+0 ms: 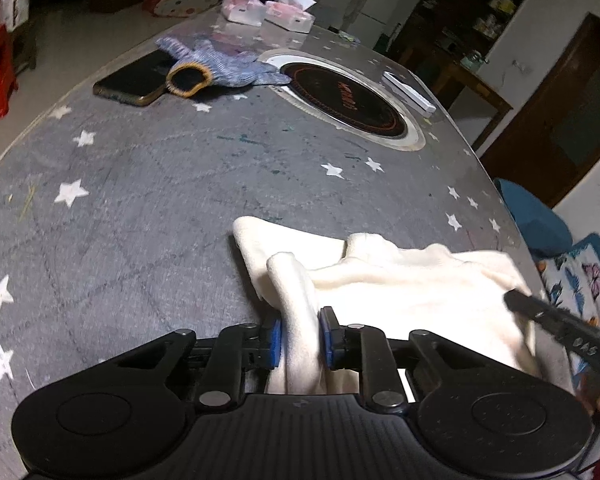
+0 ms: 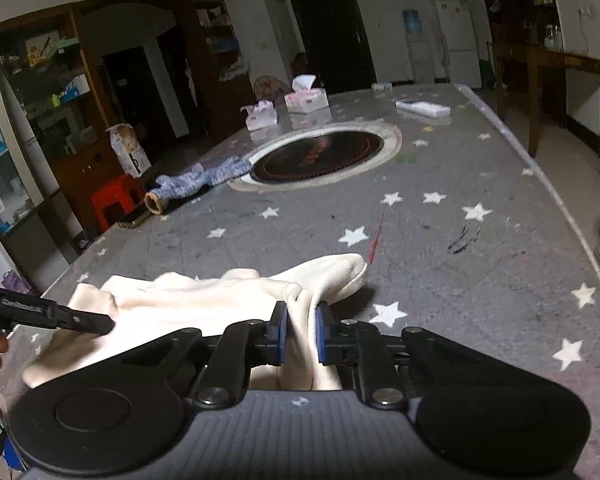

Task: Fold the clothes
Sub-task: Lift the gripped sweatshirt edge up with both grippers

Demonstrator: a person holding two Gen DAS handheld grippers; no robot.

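The left hand-held gripper (image 1: 300,342) and right hand-held gripper (image 2: 300,334) are each pinching a fold of the cream garment (image 1: 400,280), which is lying bunched at the surface's (image 1: 140,200) near edge.

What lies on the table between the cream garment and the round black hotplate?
Nothing: between the cream garment and the hotplate only bare star-printed table cover shows, clearest in the right wrist view.
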